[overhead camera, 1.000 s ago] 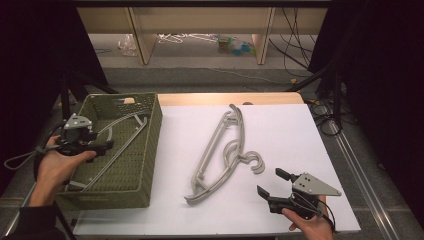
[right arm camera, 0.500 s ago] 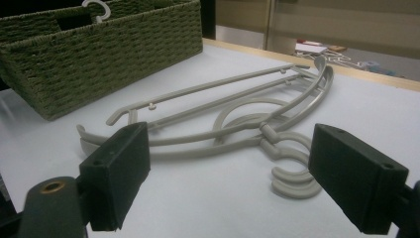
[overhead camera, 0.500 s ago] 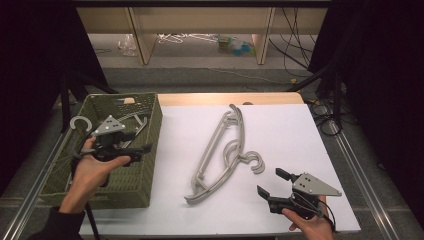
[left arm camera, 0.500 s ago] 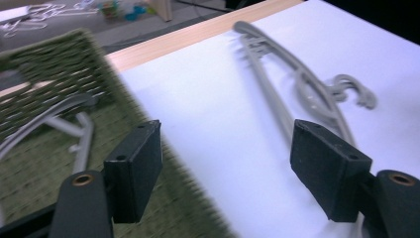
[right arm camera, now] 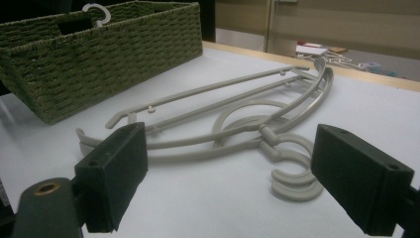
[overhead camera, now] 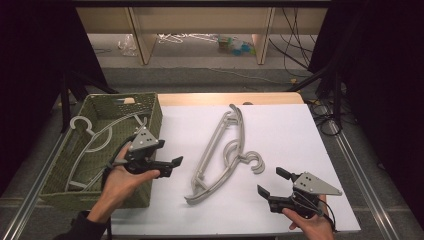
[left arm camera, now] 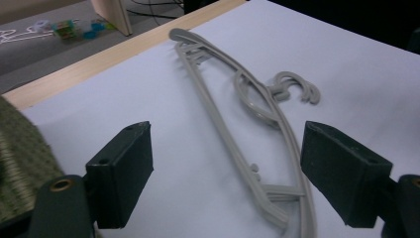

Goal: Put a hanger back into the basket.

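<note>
From the high view, one green woven basket (overhead camera: 150, 125) sits at the bench's (overhead camera: 300, 130) left edge with one pale hanger (overhead camera: 92, 140) lying inside. The left hand-held gripper (overhead camera: 172, 164) hovers just past the basket's right wall, jaws spread wide and empty. The right hand-held gripper (overhead camera: 272, 183) rests near the front edge, also wide and empty.

The left gripper view shows grey hangers (left arm camera: 237, 119) stacked on the white surface.

The right gripper view reveals two overlapping hooks (right arm camera: 292, 173), so two hangers.
</note>
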### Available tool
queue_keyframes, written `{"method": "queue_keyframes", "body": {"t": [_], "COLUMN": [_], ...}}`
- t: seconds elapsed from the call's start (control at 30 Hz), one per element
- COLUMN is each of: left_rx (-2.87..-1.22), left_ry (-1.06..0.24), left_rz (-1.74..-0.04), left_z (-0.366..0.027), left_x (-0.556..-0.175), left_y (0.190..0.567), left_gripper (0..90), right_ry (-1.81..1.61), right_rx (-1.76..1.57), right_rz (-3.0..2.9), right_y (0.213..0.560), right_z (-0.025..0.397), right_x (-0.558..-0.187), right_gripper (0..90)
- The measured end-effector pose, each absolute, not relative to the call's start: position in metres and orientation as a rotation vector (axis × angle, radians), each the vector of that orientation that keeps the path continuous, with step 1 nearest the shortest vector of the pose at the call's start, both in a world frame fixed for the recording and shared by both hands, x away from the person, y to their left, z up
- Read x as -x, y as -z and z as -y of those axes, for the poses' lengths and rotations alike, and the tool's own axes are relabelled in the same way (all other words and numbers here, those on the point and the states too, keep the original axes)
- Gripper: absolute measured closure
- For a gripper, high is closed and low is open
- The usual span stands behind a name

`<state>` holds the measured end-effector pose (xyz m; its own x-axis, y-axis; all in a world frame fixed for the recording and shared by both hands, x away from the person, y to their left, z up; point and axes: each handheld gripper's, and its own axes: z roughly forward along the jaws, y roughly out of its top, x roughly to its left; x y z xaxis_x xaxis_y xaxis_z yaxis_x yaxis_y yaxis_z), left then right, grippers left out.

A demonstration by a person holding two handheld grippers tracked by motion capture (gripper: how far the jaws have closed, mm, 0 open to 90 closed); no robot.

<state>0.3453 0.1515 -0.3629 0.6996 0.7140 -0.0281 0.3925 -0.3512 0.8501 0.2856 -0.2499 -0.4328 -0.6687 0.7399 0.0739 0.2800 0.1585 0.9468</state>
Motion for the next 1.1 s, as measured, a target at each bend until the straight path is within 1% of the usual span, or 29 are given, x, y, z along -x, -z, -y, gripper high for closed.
{"method": "queue_keyframes", "body": {"t": [0.03, 0.23, 0.47, 0.63, 0.7, 0.87, 1.1], "left_rx": [-1.991, -1.983, -1.997, -2.038, -2.039, -2.052, -2.117], "left_ry": [-0.438, -0.418, -0.39, -0.38, -0.377, -0.373, -0.337], "left_rz": [-0.83, -0.803, -0.787, -0.76, -0.756, -0.737, -0.698], "left_z": [-0.144, -0.129, -0.119, -0.113, -0.108, -0.099, -0.074], "left_x": [-0.343, -0.338, -0.334, -0.334, -0.333, -0.333, -0.338], "left_y": [0.367, 0.378, 0.388, 0.395, 0.399, 0.402, 0.415], "left_gripper": [20.0, 18.3, 18.2, 20.5, 22.8, 21.3, 20.1], "right_ry": [-1.528, -1.529, -1.504, -1.507, -1.474, -1.472, -1.483], "right_rx": [-0.957, -0.961, -0.965, -0.965, -0.972, -0.973, -0.97], "right_rz": [-2.028, -2.027, -2.042, -2.034, -2.058, -2.057, -2.042], "right_y": [0.433, 0.432, 0.431, 0.431, 0.43, 0.43, 0.431], "right_z": [0.25, 0.249, 0.249, 0.249, 0.251, 0.251, 0.25], "right_x": [-0.286, -0.285, -0.284, -0.284, -0.284, -0.284, -0.285], "right_gripper": [15.5, 15.5, 15.5, 15.5, 15.5, 15.5, 15.5]}}
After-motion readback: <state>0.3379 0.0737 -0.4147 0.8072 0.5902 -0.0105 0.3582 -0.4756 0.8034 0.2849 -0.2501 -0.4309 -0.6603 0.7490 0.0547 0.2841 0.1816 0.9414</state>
